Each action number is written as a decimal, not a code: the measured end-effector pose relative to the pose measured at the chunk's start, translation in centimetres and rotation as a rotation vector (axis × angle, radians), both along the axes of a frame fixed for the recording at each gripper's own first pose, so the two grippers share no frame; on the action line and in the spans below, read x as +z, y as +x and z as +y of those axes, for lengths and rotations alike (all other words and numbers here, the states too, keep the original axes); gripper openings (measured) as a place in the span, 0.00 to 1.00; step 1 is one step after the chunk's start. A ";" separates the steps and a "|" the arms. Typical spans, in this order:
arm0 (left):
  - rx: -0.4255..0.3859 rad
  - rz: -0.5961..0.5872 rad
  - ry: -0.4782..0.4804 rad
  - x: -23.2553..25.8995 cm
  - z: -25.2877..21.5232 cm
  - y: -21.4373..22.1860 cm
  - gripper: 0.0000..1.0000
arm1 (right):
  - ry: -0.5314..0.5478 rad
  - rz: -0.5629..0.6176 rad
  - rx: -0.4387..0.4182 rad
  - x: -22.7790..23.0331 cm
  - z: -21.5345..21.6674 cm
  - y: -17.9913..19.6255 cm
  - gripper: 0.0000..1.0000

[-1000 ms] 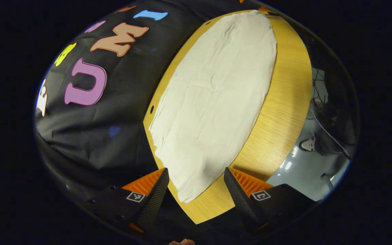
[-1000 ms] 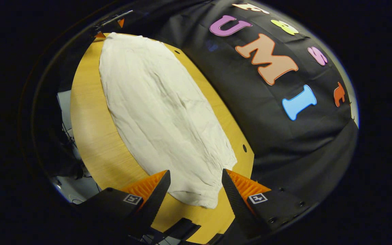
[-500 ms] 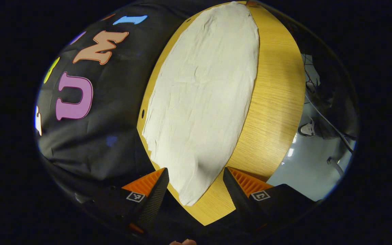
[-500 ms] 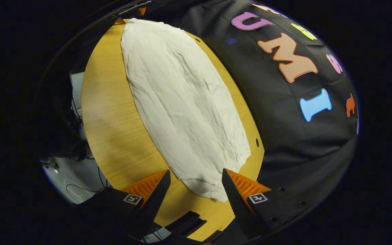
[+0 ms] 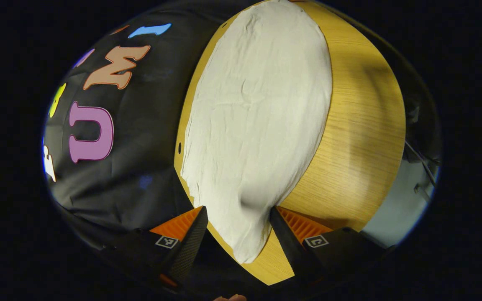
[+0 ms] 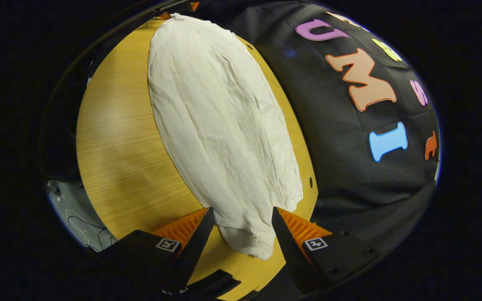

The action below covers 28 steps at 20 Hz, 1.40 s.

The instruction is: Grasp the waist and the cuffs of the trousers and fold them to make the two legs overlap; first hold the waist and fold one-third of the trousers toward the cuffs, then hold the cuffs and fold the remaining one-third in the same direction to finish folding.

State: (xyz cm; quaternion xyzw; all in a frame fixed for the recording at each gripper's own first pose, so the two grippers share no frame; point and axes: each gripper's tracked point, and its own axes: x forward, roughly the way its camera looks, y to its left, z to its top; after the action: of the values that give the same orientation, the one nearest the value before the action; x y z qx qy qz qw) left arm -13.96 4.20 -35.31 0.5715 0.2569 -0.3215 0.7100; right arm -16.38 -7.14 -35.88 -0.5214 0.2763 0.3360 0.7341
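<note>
Across the middle of both views, the pale trousers [image 5: 257, 125] lie flat on my wooden table [image 5: 362, 125]. My left gripper [image 5: 237, 234] and right gripper [image 6: 241, 232] hover spread wide, each straddling one end, ready to pinch. Black booth cloth [image 6: 349, 175] borders the table; nothing blocks me.

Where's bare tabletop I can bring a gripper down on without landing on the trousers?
The widest free strip of table runs between the trousers and the edge away from the booth wall; the right gripper view shows it too. On the wall side the cloth nearly reaches the table edge. Both ends are crowded: left gripper and right gripper straddle them, jaws open.
</note>
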 end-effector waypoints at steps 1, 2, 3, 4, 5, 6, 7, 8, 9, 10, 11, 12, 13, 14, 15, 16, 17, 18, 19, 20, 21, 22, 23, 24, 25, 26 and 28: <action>0.000 -0.007 0.002 0.0 0.0 0.4 0.93 | -0.005 -0.006 0.001 -0.2 0.2 0.3 0.90; -0.001 -0.015 0.000 -0.1 -0.3 0.7 0.93 | -0.008 -0.013 0.003 -0.3 0.3 0.7 0.86; 0.003 -0.021 0.001 -0.1 -0.4 1.0 0.93 | -0.010 -0.003 0.002 -0.7 0.5 0.8 0.86; 0.007 -0.026 -0.001 -0.1 -0.6 1.4 0.93 | -0.013 -0.001 -0.001 -0.9 0.4 0.9 0.83; 0.012 -0.028 -0.001 -0.1 -0.6 1.8 0.92 | -0.017 0.010 -0.002 -1.3 0.6 0.9 0.71; 0.017 -0.013 -0.004 -0.4 -0.7 1.7 0.92 | -0.023 0.021 -0.002 -1.7 0.6 0.8 0.68; 0.027 0.024 -0.010 -1.4 -0.6 1.3 0.87 | -0.027 0.036 0.001 -2.0 0.8 0.4 0.51; 0.029 0.039 -0.010 -1.6 -1.1 0.8 0.76 | -0.034 0.040 0.004 -2.1 0.7 0.2 0.44; 0.017 0.038 -0.002 -1.8 -1.3 0.6 0.51 | -0.036 0.045 0.006 -2.2 0.8 0.2 0.32; 0.007 0.029 0.010 -1.9 -1.4 0.2 0.43 | -0.037 0.048 0.001 -2.4 0.7 0.1 0.28; 0.004 0.025 0.014 -2.0 -1.2 0.2 0.33 | -0.035 0.051 -0.009 -2.3 0.8 0.1 0.20; 0.009 0.033 0.010 -2.3 -1.3 0.1 0.31 | -0.030 0.062 -0.023 -2.4 0.7 0.2 0.20; 0.020 0.046 0.002 -2.5 -1.4 -0.1 0.23 | -0.023 0.077 -0.038 -2.4 0.7 0.1 0.20; 0.029 0.061 -0.005 -2.6 -1.4 -0.3 0.18 | -0.015 0.090 -0.049 -2.5 0.6 0.1 0.17; 0.034 0.058 -0.006 -2.7 -1.2 -0.2 0.07 | -0.015 0.095 -0.054 -2.6 0.7 0.4 0.19; 0.031 0.057 -0.001 -2.7 -1.2 -0.2 0.03 | -0.016 0.098 -0.050 -2.4 0.6 0.3 0.19; 0.028 0.053 0.005 -2.7 -1.4 -0.4 0.03 | -0.023 0.101 -0.049 -2.5 0.6 0.4 0.17; 0.030 0.054 0.004 -2.7 -1.3 -0.3 0.01 | -0.023 0.104 -0.050 -2.5 0.6 0.3 0.17; 0.043 0.066 -0.002 -2.7 -1.3 -0.3 0.00 | -0.022 0.112 -0.055 -2.4 0.6 0.4 0.17; 0.060 0.087 -0.013 -2.7 -1.3 -0.3 0.00 | -0.018 0.115 -0.062 -2.4 0.6 0.4 0.17; 0.081 0.111 -0.027 -2.6 -1.2 -0.4 0.00 | -0.014 0.102 -0.062 -1.9 0.6 0.7 0.17; 0.094 0.116 -0.031 -2.4 -1.1 -0.3 0.00 | -0.008 0.088 -0.062 -1.4 0.7 1.2 0.16; 0.090 0.106 -0.026 -2.0 -1.1 0.0 0.00 | -0.004 0.075 -0.065 -0.9 0.6 1.6 0.16; 0.081 0.092 -0.017 -1.3 -1.0 0.0 0.00 | 0.001 0.060 -0.068 -0.3 0.4 1.9 0.16; 0.078 0.084 -0.012 -0.8 -0.9 0.1 0.00 | 0.005 0.044 -0.071 0.3 0.3 2.4 0.16; 0.083 0.076 -0.012 -0.2 -0.6 0.4 0.00 | 0.011 0.030 -0.074 1.0 0.1 2.7 0.16; 0.105 0.062 -0.015 0.8 -0.2 0.8 0.00 | 0.026 -0.003 -0.077 2.4 0.0 3.6 0.16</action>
State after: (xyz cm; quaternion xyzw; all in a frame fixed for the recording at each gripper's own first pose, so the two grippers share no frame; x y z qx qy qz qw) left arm -13.12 4.05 -34.54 0.5418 0.3059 -0.3033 0.7218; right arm -12.82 -7.13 -33.47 -0.5011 0.2907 0.3104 0.7537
